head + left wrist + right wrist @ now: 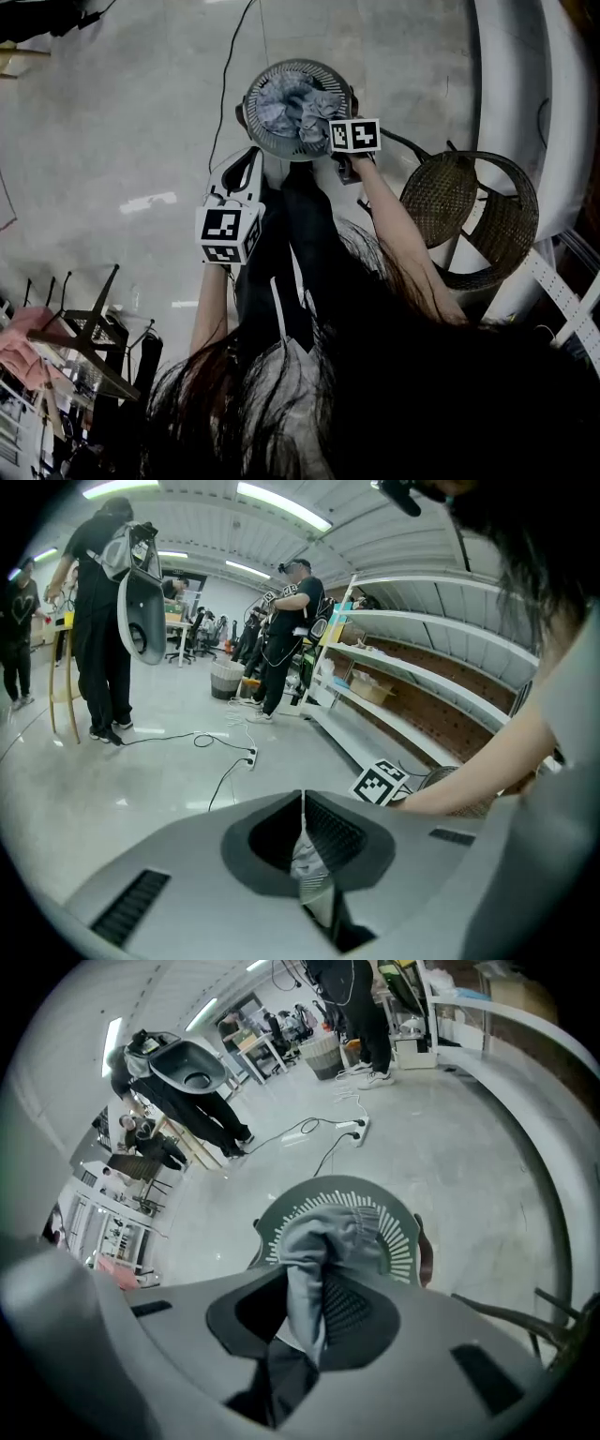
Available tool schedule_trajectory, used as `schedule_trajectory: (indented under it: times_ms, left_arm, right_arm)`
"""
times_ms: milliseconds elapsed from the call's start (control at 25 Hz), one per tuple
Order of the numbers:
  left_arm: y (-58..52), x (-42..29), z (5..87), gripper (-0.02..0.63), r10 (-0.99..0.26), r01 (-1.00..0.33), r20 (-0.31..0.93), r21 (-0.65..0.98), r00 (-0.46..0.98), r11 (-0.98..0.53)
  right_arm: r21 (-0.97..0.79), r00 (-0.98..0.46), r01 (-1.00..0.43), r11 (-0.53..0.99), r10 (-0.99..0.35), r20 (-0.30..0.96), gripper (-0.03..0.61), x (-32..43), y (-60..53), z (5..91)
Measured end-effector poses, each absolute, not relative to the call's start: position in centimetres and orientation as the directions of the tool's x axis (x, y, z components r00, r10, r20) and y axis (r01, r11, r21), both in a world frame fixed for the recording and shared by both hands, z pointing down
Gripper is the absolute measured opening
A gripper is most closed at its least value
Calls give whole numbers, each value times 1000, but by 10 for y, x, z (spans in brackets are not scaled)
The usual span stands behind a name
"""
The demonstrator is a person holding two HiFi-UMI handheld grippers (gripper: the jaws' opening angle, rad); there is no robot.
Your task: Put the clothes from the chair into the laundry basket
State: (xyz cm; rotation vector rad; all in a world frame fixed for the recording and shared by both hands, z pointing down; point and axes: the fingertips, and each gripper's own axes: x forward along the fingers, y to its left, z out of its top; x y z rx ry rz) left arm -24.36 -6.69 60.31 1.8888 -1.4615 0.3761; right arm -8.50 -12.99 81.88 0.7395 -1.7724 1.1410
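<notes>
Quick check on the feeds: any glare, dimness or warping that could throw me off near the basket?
Head view: dim and washed out, hair veils the lower half, faint glare patches on the floor, laundry basket readable. Left gripper view: heavy fisheye bows the shelves, ceiling lights very bright. Right gripper view: dark rounded corners, grey garment in the right gripper sharp.

Bare floor [141,112] left of laundry basket [272,142]; wicker chair [441,197] near its right.

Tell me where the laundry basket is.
Head view, top centre: the laundry basket stands left of the wicker chair, beneath the right gripper clamping a grey garment.
</notes>
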Motion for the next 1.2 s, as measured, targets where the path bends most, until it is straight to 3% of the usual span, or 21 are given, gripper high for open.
schedule_trajectory:
  times_ms: [80,200,240,880,1200]
  left_arm:
    - [-68,-241,618,23,-706,-930,630,348,323,-115]
    - [-66,-237,639,23,-670,-930,664,348,332,-116]
    - [-66,-236,642,23,-662,-928,670,355,337,-114]
    - [-82,-224,622,23,-667,-922,652,360,359,-144]
    - [-71,-226,589,23,-674,-924,641,339,366,-179]
  right_arm:
    - [-371,-406,-834,409,3,914,80,-78,-126,836]
    - [-350,-373,-841,413,25,927,212,-70,-122,852]
    - [-353,-375,-842,409,27,927,219,-69,-123,853]
    - [-443,-479,-843,305,-50,876,222,-73,-129,821]
    - [-513,-599,-779,360,-184,780,222,-89,-145,736]
